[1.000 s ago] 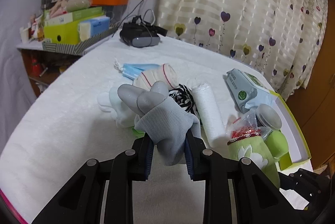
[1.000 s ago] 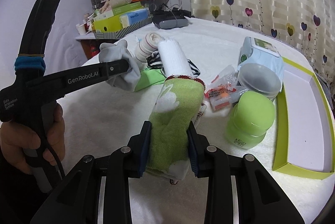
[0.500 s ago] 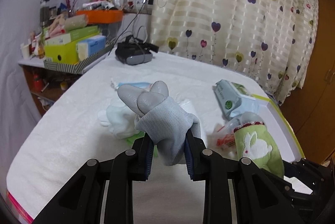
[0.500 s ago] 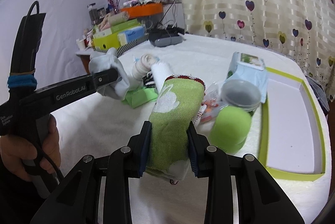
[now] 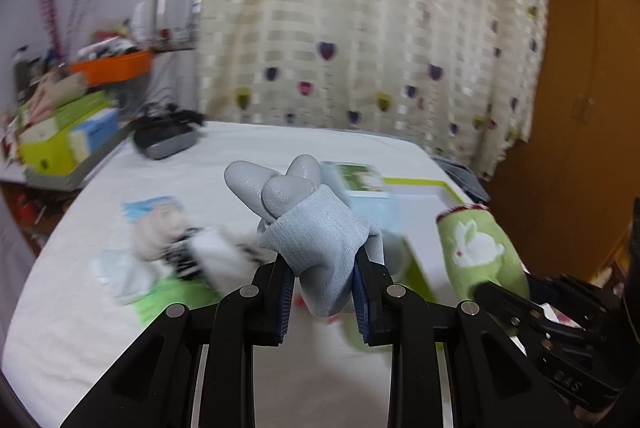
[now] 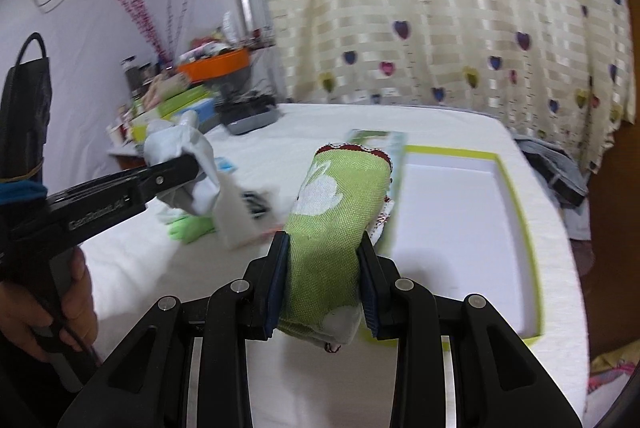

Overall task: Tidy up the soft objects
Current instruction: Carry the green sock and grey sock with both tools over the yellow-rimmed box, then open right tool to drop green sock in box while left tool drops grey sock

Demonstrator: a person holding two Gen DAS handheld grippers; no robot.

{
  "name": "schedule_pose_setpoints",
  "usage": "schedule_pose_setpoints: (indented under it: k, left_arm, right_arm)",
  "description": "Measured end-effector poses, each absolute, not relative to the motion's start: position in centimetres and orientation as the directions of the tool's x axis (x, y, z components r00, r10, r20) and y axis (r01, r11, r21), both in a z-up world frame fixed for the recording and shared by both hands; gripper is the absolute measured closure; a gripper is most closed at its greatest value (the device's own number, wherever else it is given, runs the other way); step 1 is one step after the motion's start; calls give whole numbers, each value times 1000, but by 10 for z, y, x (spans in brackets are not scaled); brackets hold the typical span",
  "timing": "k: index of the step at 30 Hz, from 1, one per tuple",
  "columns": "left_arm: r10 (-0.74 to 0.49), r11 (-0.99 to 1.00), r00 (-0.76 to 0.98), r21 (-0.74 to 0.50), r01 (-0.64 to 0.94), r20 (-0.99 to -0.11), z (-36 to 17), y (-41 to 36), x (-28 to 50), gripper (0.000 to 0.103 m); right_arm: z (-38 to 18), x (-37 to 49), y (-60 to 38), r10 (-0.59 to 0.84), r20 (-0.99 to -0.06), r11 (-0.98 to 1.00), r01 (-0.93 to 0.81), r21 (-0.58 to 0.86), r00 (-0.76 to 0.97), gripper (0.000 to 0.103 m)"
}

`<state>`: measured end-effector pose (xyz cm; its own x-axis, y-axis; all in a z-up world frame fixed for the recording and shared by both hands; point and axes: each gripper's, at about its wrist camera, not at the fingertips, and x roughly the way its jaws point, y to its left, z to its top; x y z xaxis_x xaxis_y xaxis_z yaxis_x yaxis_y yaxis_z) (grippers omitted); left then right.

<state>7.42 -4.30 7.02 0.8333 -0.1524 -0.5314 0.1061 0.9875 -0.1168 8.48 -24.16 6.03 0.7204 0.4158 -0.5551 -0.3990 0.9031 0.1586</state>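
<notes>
My left gripper (image 5: 322, 292) is shut on a grey work glove (image 5: 316, 232) and holds it above the white table; the glove also shows in the right wrist view (image 6: 188, 156). My right gripper (image 6: 324, 288) is shut on a green rabbit-print cloth roll (image 6: 336, 212), held in the air just left of the lime-rimmed white tray (image 6: 452, 228). The roll shows at the right of the left wrist view (image 5: 476, 248). A blurred heap of soft items (image 5: 176, 252) lies on the table to the left, with a green cloth (image 6: 188, 228) among them.
A wet-wipes pack (image 5: 360, 184) lies beside the tray (image 5: 420, 188). A black headset (image 5: 164, 140) sits at the table's far side. A cluttered shelf with boxes and an orange basket (image 5: 112, 66) stands at left. A heart-print curtain (image 6: 440, 8) hangs behind.
Both grippers have risen and swung right, toward the tray, each still holding its item. The heap of soft items has slid left in both views, and the picture is motion-blurred.
</notes>
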Motion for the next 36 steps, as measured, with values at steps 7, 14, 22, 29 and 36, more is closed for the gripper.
schedule_pose_setpoints:
  k: [7, 14, 22, 29, 36]
  left_arm:
    - [-248, 968, 796, -105, 229, -552, 67, -100, 91, 79]
    - [-316, 941, 719, -107, 321, -619, 46, -147, 117, 79]
    - [-322, 929, 644, -102, 355, -694, 15, -174, 145, 78]
    - [-328, 920, 618, -92, 381, -714, 6, -188, 153, 77]
    - [-319, 919, 615, -78, 385, -721, 3, -194, 154, 70]
  right_arm:
    - [49, 109, -287, 355, -578, 933, -313, 176, 735, 69]
    - [28, 138, -316, 315, -634, 948, -268, 172, 706, 69]
    - [9, 155, -330, 287, -677, 957, -238, 168, 677, 67]
    - [11, 156, -341, 247, -672, 968, -205, 142, 698, 58]
    - [16, 150, -348, 234, -667, 972, -193, 137, 707, 57]
